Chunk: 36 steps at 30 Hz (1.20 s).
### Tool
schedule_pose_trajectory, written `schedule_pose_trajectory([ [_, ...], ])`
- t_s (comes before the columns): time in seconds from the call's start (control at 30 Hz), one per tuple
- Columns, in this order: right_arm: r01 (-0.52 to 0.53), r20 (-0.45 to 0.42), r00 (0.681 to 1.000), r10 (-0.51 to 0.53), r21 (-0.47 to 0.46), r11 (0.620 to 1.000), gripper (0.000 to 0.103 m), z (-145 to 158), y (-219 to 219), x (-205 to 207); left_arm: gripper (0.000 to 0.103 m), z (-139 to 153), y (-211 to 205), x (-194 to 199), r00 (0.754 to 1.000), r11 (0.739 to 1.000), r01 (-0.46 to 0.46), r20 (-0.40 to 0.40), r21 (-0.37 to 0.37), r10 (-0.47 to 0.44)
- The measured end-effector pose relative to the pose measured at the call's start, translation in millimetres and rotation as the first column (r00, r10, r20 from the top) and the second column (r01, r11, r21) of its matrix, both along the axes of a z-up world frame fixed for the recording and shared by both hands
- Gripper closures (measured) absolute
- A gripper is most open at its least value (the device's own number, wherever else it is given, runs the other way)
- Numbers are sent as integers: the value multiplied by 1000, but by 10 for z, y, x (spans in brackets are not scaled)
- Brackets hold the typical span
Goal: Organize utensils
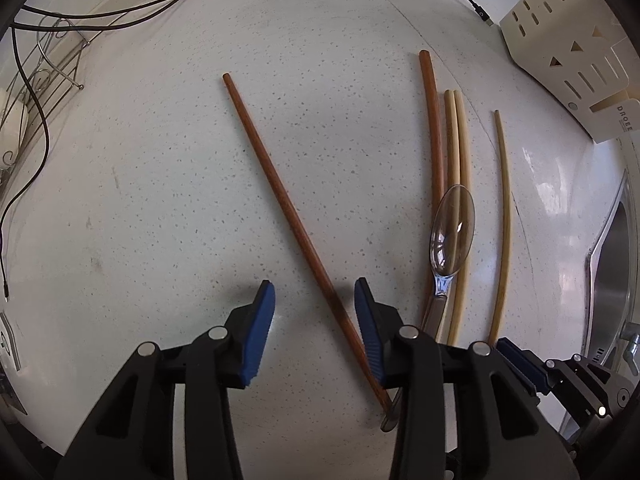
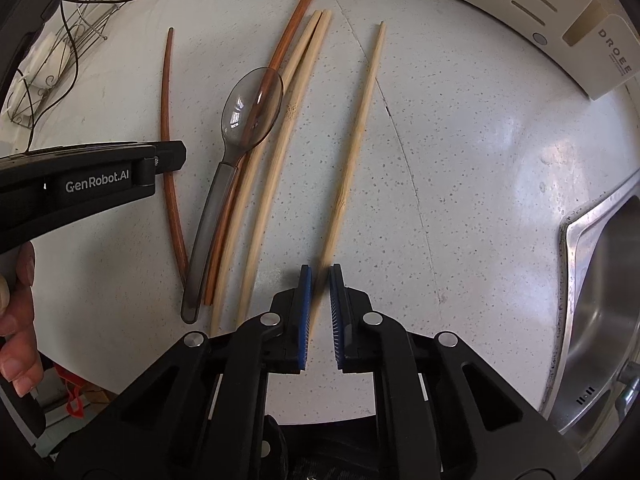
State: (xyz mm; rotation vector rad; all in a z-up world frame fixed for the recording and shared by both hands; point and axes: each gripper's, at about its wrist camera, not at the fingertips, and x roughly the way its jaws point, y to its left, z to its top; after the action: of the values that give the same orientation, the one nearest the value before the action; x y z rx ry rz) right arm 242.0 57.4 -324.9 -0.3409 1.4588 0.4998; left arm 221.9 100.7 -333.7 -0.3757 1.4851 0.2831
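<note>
Nearest in the right wrist view, at bottom centre: right hand-held gripper (image 2: 319,280) drawn together on the near end of a lone pale chopstick (image 2: 352,156), blue pads pinching it, the stick running up toward the upper middle of the frame. Judged a grasp just made, lifting not yet shown.

Nearest in the left wrist view, at bottom centre: left hand-held gripper (image 1: 314,296) with jaws apart, straddling the near part of a slanting brown chopstick (image 1: 280,196); pads not pressing on it, the right pad close beside it. Nothing held there.

Farther out, right of centre in the left view: a loose bundle on the speckled surface (image 1: 160,200) — second brown chopstick (image 1: 434,140), pair of pale chopsticks (image 1: 458,148) lying side by side, clear plastic spoon (image 1: 452,232) resting bowl-up across them. Roughly parallel, but mixed kinds together.

Farthest, upper right corner: cream slotted holder (image 1: 568,48) lying on its side, no utensil seen in it. Steel sink (image 2: 600,300) at the right edge.

Judged early in the sorting: brown pair well apart, third pale stick apart from its fellows, spoon lying on chopsticks, all pieces left on the surface.
</note>
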Motion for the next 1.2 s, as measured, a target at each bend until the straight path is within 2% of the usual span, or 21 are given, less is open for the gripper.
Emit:
schedule_pose_trajectory([
  [0.1, -7, -9, 1000, 7, 6, 1000, 96, 3, -23, 34, 75, 13, -6, 13, 1000, 1000, -6, 7, -31, 6],
  [0.17, -14, -16, 1000, 14, 9, 1000, 96, 2, -17, 34, 86, 15, -16, 18, 1000, 999, 1, 14, -48, 0],
  [0.27, -19, -28, 999, 20, 17, 1000, 97, -7, -77, 67, 93, 2, -40, 34, 1000, 997, 15, 20, -80, -14],
  [0.53, 4, -66, 998, -1, 49, 999, 97, -18, -190, 114, 94, -38, -33, 76, 998, 992, 53, 31, -113, -50],
  [0.73, 26, -78, 997, -22, 60, 998, 97, -12, -249, 158, 97, -43, 8, 150, 993, 988, 119, 35, -102, -116],
  [1.0, 35, -84, 996, -30, 65, 997, 97, -9, -272, 168, 98, -8, 62, 235, 993, 986, 119, 36, -115, -115],
  [1.2, 37, -88, 996, -31, 67, 997, 97, -8, -247, 196, 98, 18, 158, 151, 994, 988, 104, 39, -110, -101],
])
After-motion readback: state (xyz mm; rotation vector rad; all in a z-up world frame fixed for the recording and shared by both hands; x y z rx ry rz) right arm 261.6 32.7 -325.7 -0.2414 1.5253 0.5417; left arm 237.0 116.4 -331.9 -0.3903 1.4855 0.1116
